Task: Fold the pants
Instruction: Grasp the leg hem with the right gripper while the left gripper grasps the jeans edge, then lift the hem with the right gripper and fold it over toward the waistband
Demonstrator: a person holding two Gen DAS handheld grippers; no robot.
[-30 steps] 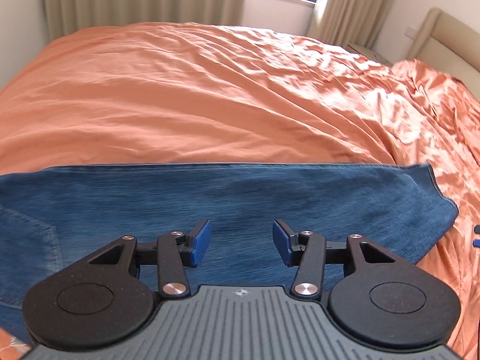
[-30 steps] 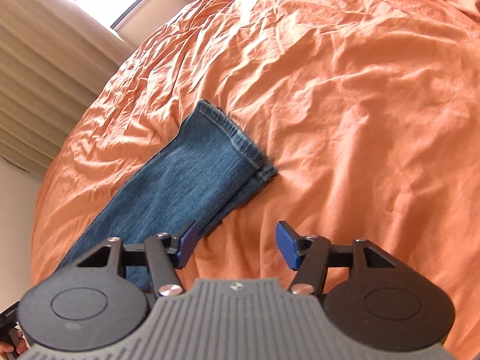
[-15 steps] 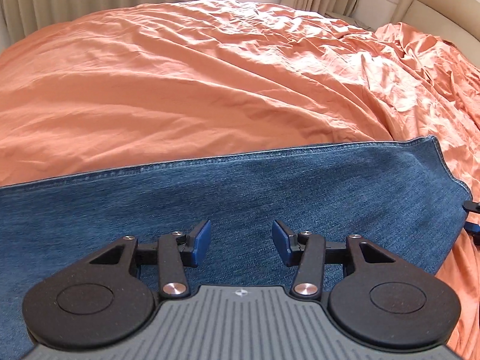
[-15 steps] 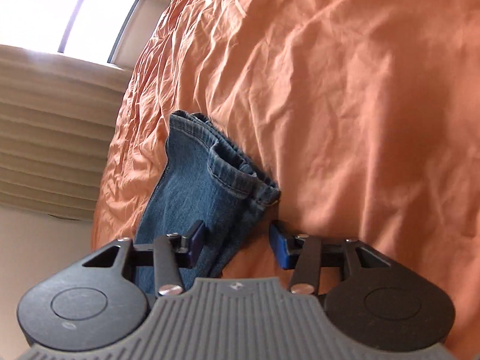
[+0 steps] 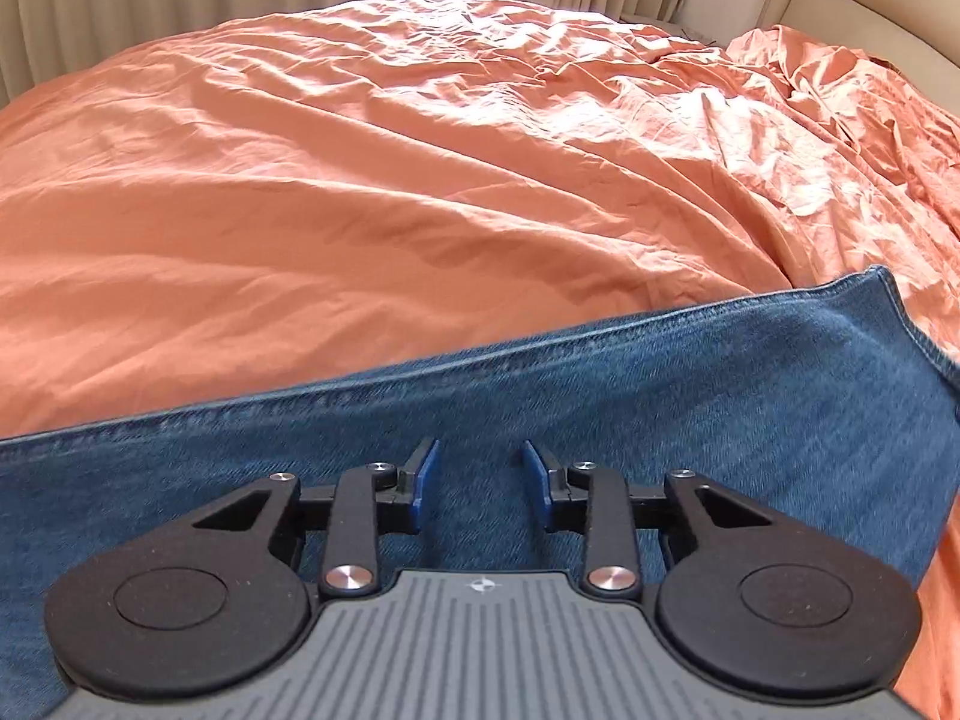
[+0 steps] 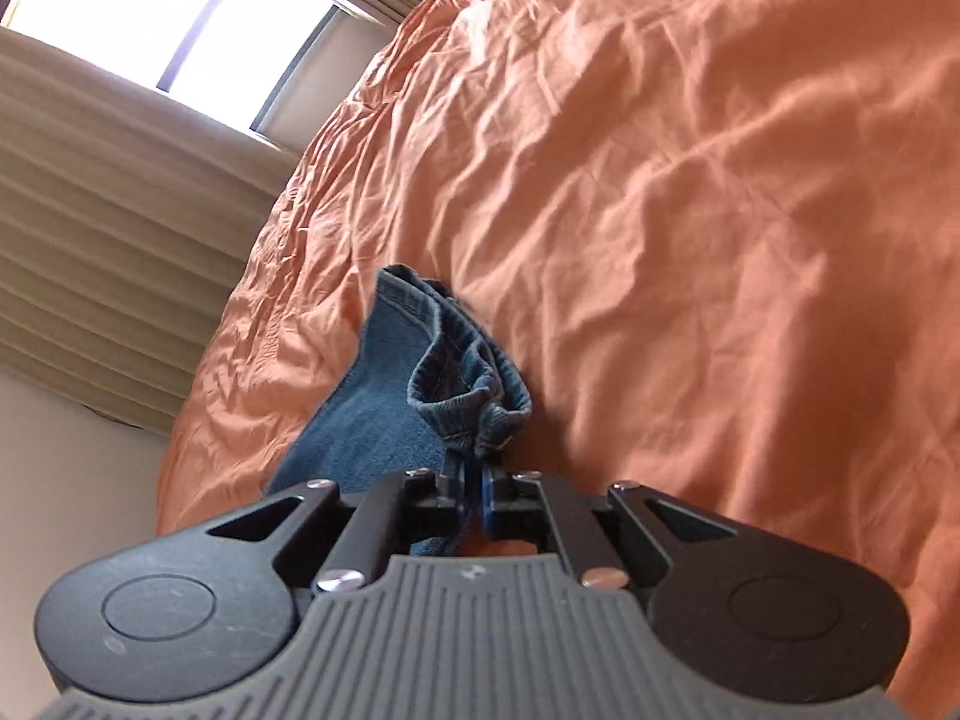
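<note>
Rumpled orange sheet (image 5: 420, 180) bears denim pants (image 5: 660, 396); right tool (image 6: 474, 495) pinches bunched hem, left tool (image 5: 480, 480) closing, empty.

A bed (image 5: 420, 180) under a rumpled orange sheet fills the room, with beige curtains (image 6: 90, 228), a bright window (image 6: 180, 18) and a padded headboard (image 5: 870, 6).

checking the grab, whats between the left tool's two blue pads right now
Only flat blue denim pants lying beneath the gap; nothing is pinched yet. The left tool has its jaws closing over the fabric, as the left wrist view shows.
</note>
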